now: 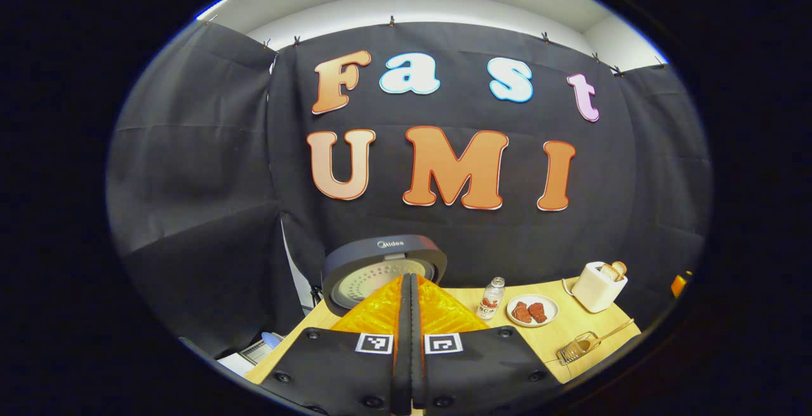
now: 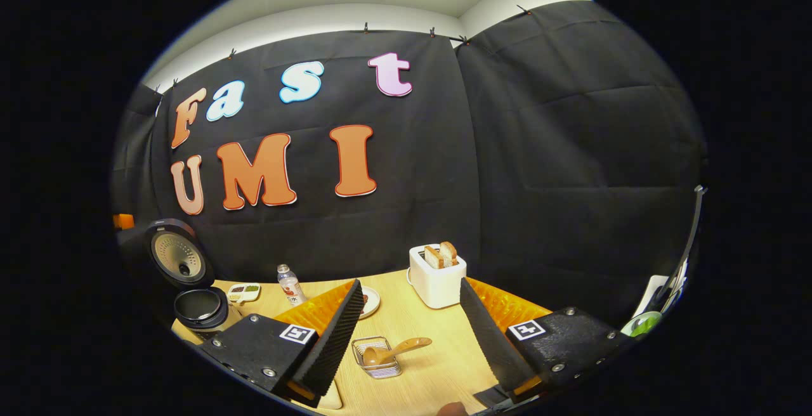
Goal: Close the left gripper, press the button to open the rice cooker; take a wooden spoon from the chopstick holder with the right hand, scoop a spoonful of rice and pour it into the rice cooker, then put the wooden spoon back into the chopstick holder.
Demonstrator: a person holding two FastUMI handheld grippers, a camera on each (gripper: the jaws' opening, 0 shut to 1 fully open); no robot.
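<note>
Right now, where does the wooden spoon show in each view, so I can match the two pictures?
Left gripper view: the wooden spoon lies at lower right in the wire chopstick holder, near the table's front edge.
Right gripper view: the spoon sits at bottom centre, between the open right tongs.
Shared landmark: the white toaster, standing behind the spoon.

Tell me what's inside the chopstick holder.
A wooden spoon lies in the wire chopstick holder, bowl down inside, handle slanting out over the rim toward the right. The spoon's bowl covers part of the holder's bottom, so anything beneath it is hidden.
</note>
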